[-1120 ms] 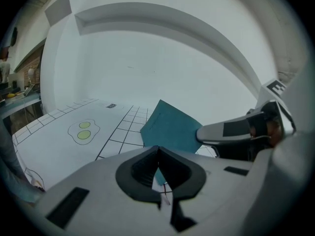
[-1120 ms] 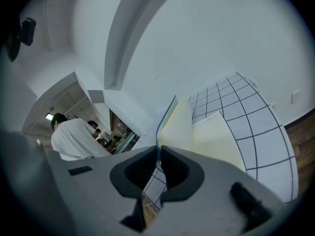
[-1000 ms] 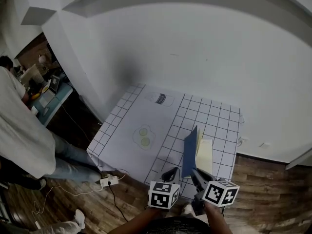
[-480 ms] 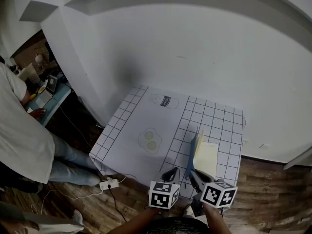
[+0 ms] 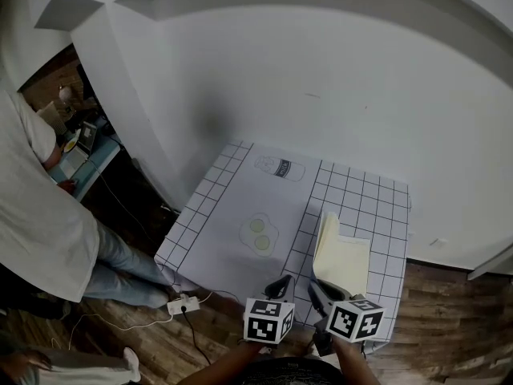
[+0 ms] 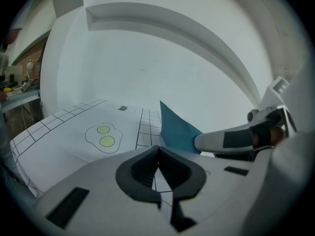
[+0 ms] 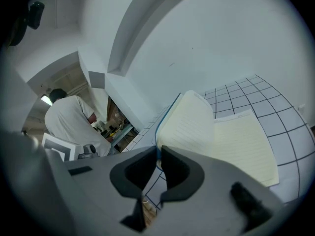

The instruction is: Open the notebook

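Observation:
The notebook (image 5: pixel 343 261) lies at the right of the gridded table (image 5: pixel 228 215), near its front edge. Its blue cover and a few cream pages (image 7: pixel 189 124) stand lifted, and the lined page beneath (image 7: pixel 243 144) lies flat. My right gripper (image 7: pixel 158 154) is shut on the near edge of the lifted cover; from above it (image 5: pixel 318 293) shows just below the notebook. My left gripper (image 6: pixel 157 154) is shut with nothing in it and hovers left of the notebook, over the table's front edge (image 5: pixel 280 285). The left gripper view shows the cover's blue outside (image 6: pixel 176 129).
A fried-egg drawing (image 5: pixel 258 233) and a small printed label (image 5: pixel 280 168) mark the white middle of the table. A person in a white shirt (image 5: pixel 36 215) stands at the far left beside a cluttered desk. A power strip (image 5: pixel 183 304) with cables lies on the wooden floor.
The lifted cover has swung further over: its blue outside faced the head camera before, now the cream inside shows. Both grippers have moved a little with it across the table's front.

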